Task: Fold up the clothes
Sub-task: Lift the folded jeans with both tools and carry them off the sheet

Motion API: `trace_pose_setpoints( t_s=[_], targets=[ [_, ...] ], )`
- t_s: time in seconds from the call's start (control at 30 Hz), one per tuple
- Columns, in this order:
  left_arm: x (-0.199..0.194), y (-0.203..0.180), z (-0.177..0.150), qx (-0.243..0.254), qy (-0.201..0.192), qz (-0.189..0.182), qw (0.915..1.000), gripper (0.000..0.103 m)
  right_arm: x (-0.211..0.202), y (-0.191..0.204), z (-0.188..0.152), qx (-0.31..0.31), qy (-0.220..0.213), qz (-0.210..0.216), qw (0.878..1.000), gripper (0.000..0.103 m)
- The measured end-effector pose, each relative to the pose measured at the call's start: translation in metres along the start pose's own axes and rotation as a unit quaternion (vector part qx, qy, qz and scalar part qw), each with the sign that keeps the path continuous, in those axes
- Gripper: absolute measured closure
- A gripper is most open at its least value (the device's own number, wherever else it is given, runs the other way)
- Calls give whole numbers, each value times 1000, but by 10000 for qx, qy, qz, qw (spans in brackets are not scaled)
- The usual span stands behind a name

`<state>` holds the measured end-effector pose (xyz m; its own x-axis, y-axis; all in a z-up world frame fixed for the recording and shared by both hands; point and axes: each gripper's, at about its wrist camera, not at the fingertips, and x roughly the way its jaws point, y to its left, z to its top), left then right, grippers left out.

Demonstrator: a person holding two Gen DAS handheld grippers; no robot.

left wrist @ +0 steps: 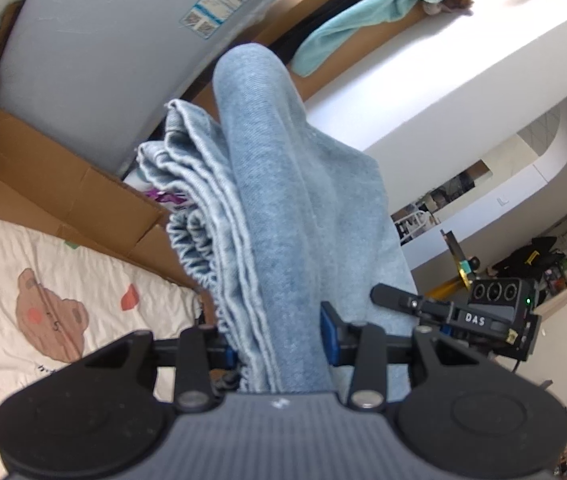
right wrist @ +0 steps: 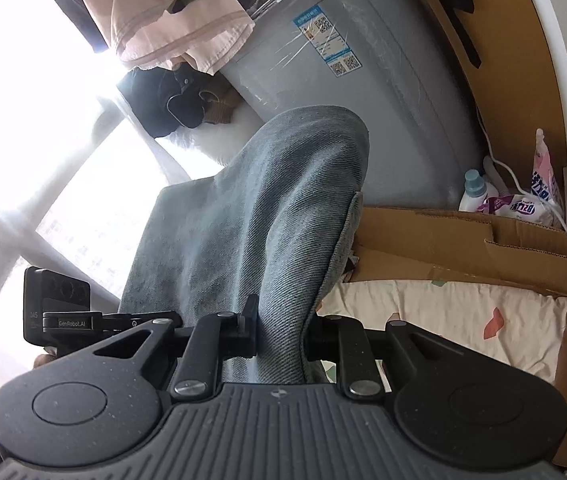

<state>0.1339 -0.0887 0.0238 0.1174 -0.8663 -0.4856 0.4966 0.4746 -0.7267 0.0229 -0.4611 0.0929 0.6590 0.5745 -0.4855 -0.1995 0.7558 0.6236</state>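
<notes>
- Denim fills the middle of both wrist views: light blue jeans [left wrist: 283, 184] bunched in several layers with a gathered, stitched edge on the left side of the left wrist view.
- Left gripper [left wrist: 283, 344] has its 2 jaws clamped on a thick wad of that cloth, which rises past them into the air, clear of the bedsheet [left wrist: 43, 280] printed with bears.
- Right gripper [right wrist: 279, 332] pinches a thinner fold of the same jeans [right wrist: 263, 200], jaws close together with the fabric pressed between them.
- Right gripper also shows at the right edge of the left wrist view, just beside the cloth.
- Flattened cardboard [left wrist: 63, 176] lies between the sheet and a grey appliance [left wrist: 103, 40] bearing a label with QR codes.
- Teal towel [left wrist: 383, 12] drapes over a ledge at the top.
- Pink garment [right wrist: 163, 20] hangs against a bright window [right wrist: 43, 140].
- Detergent bottle [right wrist: 475, 188] stands near a printed bag in the corner.
</notes>
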Motion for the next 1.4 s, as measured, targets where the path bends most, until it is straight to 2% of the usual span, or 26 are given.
trace_pose_setpoints(
  t_s=[0.3, 0.5, 0.8, 0.93, 1.13, 1.27, 1.4],
  targets=[
    [43, -31, 11, 105, 105, -133, 9998, 62, -50, -17, 15, -62, -334, -184, 9993, 83],
    [75, -45, 2, 156, 114, -174, 9997, 62, -77, -48, 27, -126, -443, -258, 9986, 83],
    [127, -73, -6, 205, 147, -249, 9994, 62, -118, -96, 24, -113, -626, -333, 9974, 83],
    [154, -87, -13, 190, 319, -379, 9986, 62, -138, -116, 17, -163, -750, -417, 9962, 83],
    [197, -95, -15, 451, 603, -648, 9951, 62, -163, -151, 5, -39, -1093, -709, 9915, 83],
    [233, -96, -11, 724, 921, -867, 9893, 62, -172, -176, -5, 126, -1301, -927, 9871, 83],
    [266, -94, -14, 909, 1076, -1140, 9834, 62, -179, -203, -15, 283, -1506, -1165, 9813, 83]
  ],
)
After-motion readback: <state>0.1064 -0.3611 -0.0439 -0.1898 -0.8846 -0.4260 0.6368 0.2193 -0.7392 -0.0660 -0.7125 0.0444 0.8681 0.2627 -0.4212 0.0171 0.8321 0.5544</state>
